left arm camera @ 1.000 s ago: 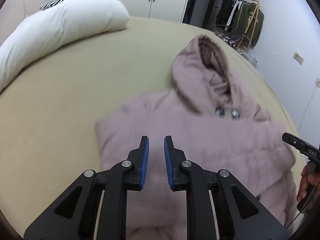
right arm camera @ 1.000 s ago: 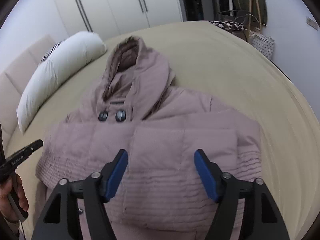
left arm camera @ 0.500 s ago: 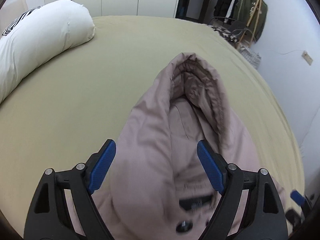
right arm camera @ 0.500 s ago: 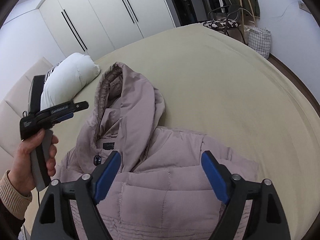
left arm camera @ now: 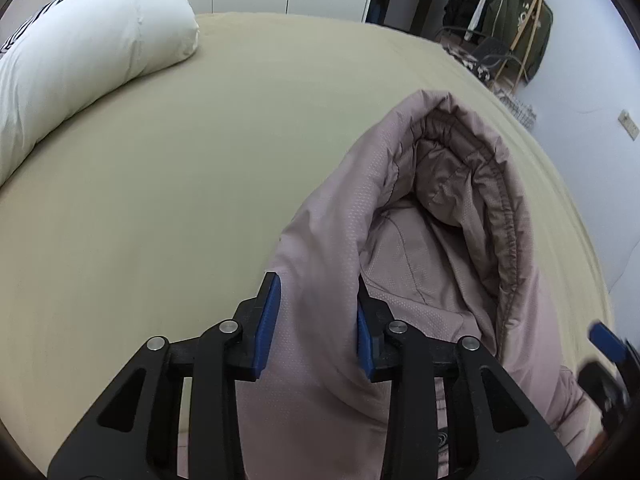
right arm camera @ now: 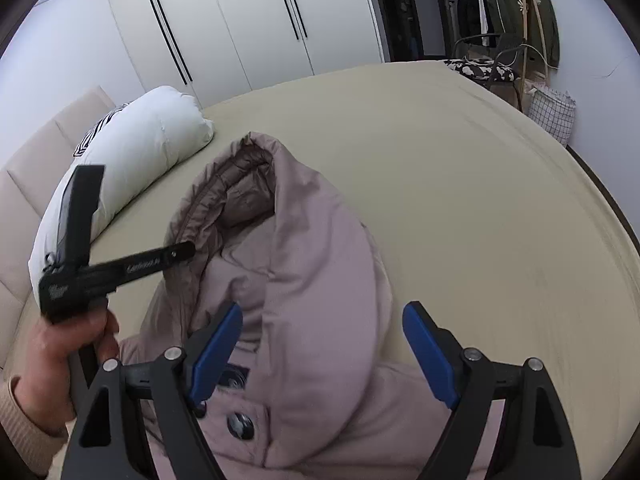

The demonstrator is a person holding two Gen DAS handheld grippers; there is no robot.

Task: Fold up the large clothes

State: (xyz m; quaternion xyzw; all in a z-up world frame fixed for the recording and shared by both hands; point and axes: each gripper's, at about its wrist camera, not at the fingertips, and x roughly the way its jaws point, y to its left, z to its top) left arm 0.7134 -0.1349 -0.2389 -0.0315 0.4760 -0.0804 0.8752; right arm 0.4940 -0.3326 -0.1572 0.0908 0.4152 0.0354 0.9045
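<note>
A dusty-pink hooded puffer jacket [right arm camera: 320, 280] lies on the bed, hood pointing away from me. In the left wrist view its hood [left arm camera: 448, 208] lies open. My left gripper [left arm camera: 316, 320] straddles the hood's left edge, blue pads on either side of the fabric, with a gap still between them. My right gripper [right arm camera: 324, 344] is wide open over the hood's base, above the dark buttons [right arm camera: 240, 426]. The left gripper's body [right arm camera: 80, 264] shows at the left of the right wrist view.
The jacket lies on an olive-beige bed [left arm camera: 200, 160]. A white pillow [left arm camera: 80, 60] lies at the far left. White wardrobes [right arm camera: 240, 28] stand behind. A clothes rack [right arm camera: 512, 12] and checked basket [right arm camera: 552, 116] stand at the far right.
Both grippers moved forward from the jacket's body to the hood. The left gripper opened wide, then narrowed around the hood's left edge. The right stayed open.
</note>
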